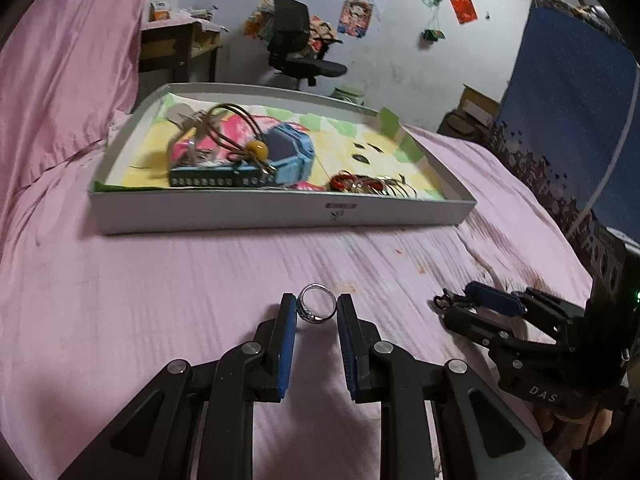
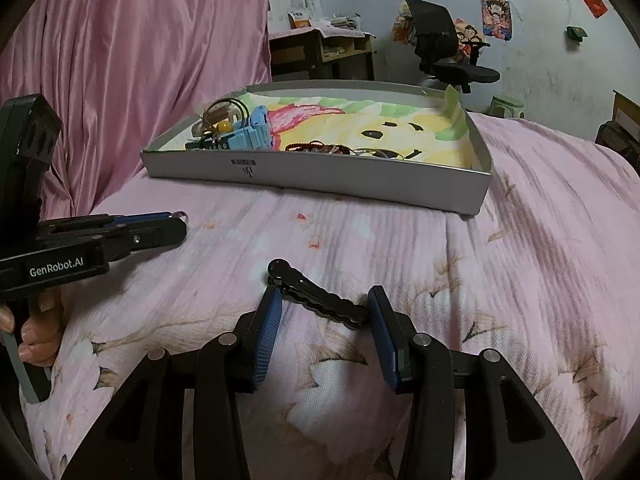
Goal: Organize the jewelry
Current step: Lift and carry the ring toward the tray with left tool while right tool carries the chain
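Note:
A silver ring (image 1: 318, 308) stands on edge between my left gripper's (image 1: 318, 309) blue pads, which touch it on both sides above the pink bedspread. The ring also shows at the left gripper's tip in the right wrist view (image 2: 182, 216). My right gripper (image 2: 325, 300) is open around a black hair clip (image 2: 318, 298) that lies slantwise on the bed between the fingers. A shallow white tray (image 1: 280, 214) ahead holds a blue watch (image 1: 288, 152), a yellow bead on cords (image 1: 256, 149) and red and gold bangles (image 1: 368, 186).
A pink curtain (image 2: 132, 60) hangs at the left. A blue cloth (image 1: 572, 120) stands at the right. Beyond the bed are a black office chair (image 2: 444, 48) and a small desk (image 2: 320, 52).

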The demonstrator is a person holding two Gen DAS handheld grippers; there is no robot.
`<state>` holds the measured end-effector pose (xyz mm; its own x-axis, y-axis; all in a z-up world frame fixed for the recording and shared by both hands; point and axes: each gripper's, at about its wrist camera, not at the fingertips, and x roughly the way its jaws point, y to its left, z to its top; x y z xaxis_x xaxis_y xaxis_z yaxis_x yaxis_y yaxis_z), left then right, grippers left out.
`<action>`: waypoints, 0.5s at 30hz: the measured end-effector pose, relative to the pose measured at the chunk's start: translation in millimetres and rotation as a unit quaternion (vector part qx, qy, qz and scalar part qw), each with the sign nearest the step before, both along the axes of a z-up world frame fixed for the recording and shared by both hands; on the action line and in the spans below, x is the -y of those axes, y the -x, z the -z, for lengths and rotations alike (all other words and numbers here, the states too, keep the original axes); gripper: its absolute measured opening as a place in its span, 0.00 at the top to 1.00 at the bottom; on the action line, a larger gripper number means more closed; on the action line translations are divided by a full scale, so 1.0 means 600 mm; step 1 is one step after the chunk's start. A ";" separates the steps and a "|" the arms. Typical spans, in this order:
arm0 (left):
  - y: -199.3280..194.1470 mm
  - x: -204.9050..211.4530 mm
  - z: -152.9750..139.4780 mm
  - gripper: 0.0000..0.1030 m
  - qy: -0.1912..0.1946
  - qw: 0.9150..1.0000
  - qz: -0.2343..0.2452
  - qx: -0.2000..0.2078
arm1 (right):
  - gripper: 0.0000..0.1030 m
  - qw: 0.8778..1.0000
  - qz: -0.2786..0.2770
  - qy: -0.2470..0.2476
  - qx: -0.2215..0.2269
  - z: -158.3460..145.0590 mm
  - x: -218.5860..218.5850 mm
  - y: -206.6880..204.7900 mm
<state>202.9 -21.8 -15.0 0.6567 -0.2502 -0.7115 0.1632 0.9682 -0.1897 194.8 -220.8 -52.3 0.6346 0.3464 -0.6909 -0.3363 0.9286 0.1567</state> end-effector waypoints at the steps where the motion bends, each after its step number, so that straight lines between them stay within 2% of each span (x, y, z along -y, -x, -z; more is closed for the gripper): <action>1: 0.001 -0.002 0.000 0.81 0.002 1.000 -0.003 0.001 | 0.61 1.000 0.000 -0.002 0.001 -0.001 0.003 0.002; 15: 0.015 0.001 -0.023 0.81 -0.015 0.999 -0.012 0.029 | 0.61 0.999 -0.002 -0.022 0.029 -0.019 0.016 0.012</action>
